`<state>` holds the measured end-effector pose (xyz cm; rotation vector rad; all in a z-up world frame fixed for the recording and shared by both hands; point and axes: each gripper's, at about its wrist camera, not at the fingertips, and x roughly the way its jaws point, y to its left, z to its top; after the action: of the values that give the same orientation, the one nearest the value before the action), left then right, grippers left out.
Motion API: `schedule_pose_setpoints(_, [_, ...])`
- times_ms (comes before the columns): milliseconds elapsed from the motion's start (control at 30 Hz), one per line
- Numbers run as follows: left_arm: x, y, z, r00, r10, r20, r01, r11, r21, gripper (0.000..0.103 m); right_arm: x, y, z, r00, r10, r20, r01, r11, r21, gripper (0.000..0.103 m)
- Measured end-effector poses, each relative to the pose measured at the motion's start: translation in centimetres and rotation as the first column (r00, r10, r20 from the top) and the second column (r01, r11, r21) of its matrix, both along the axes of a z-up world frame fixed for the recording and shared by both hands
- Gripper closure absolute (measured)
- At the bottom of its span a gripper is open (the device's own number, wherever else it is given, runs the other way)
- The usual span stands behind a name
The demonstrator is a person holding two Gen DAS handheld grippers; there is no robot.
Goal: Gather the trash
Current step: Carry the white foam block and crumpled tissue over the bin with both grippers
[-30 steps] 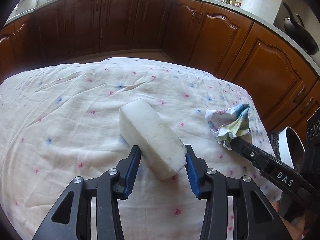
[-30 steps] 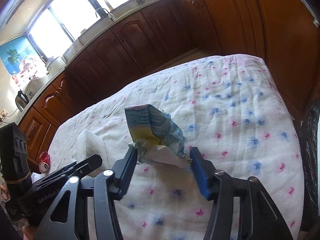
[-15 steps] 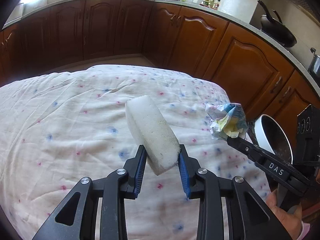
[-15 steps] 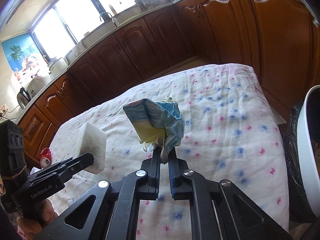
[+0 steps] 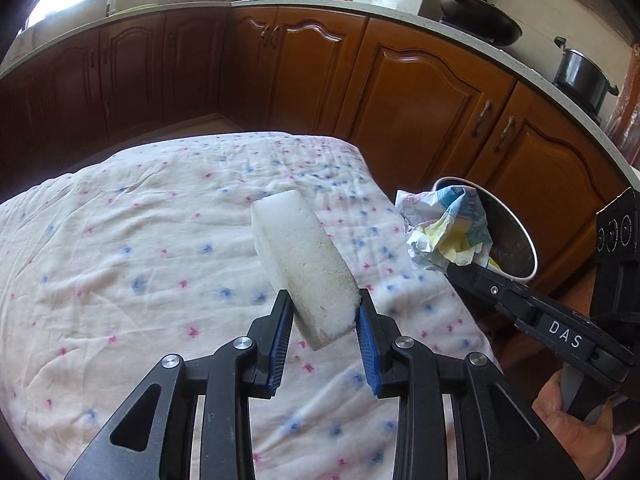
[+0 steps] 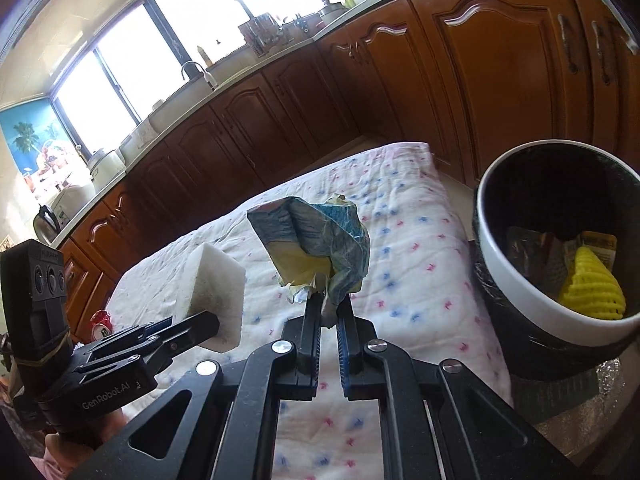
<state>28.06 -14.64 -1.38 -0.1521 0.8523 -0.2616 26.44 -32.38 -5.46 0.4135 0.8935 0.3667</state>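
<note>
"DAS" reads in white on the right gripper (image 5: 448,266) arm in the left view; "GenRobot.AI" shows on the left gripper (image 6: 218,326) body in the right view. The left gripper's blue ribbed pads (image 5: 282,332) clamp the near end of a white foam block (image 5: 306,270), coarse and rectangular, jutting forward above the flowered cloth (image 5: 140,240). The right gripper is pinched tight on a crumpled paper wrapper (image 6: 316,248) (blue, yellow, white). Only the right view shows inside the white-rimmed bin (image 6: 516,272), just right of that claw: a yellow foam net (image 6: 592,292).
</note>
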Motion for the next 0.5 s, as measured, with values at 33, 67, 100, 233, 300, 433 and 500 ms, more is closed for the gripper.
schedule_pose_setpoints(33, [-0.1, -0.5, 0.1, 1.000, -0.012, 0.002, 0.012, 1.000, 0.003, 0.073, -0.4, -0.5, 0.2, 1.000, -0.009, 0.001, 0.009, 1.000, -0.001, 0.096])
schedule_pose_setpoints(67, [-0.1, -0.9, 0.2, 1.000, -0.023, 0.003, 0.023, 1.000, 0.003, 0.073, -0.7, -0.9, 0.4, 1.000, -0.016, 0.003, 0.016, 1.000, -0.002, 0.096])
schedule_pose_setpoints(100, [-0.2, -1.4, 0.4, 0.999, -0.035, 0.005, 0.035, 0.999, 0.003, 0.073, -1.0, -1.5, 0.6, 1.000, -0.022, 0.007, 0.022, 1.000, -0.002, 0.096])
schedule_pose_setpoints(233, [-0.4, -3.1, 0.9, 0.997, -0.072, 0.015, 0.072, 0.997, 0.018, 0.073, -1.9, -3.1, 1.4, 0.999, -0.046, 0.022, 0.046, 0.999, -0.010, 0.096])
schedule_pose_setpoints(300, [-0.4, -4.0, 1.1, 0.996, -0.088, 0.020, 0.087, 0.996, 0.025, 0.073, -2.4, -3.8, 1.8, 0.998, -0.059, 0.031, 0.060, 0.998, -0.015, 0.096])
schedule_pose_setpoints(433, [-0.5, -5.4, 1.6, 0.993, -0.111, 0.028, 0.110, 0.993, 0.034, 0.073, -2.9, -5.5, 2.0, 0.996, -0.083, 0.039, 0.083, 0.996, -0.014, 0.096])
schedule_pose_setpoints(500, [-0.6, -6.1, 1.8, 0.992, -0.124, 0.030, 0.123, 0.992, 0.040, 0.073, -3.3, -6.3, 2.1, 0.994, -0.097, 0.041, 0.097, 0.995, -0.010, 0.096])
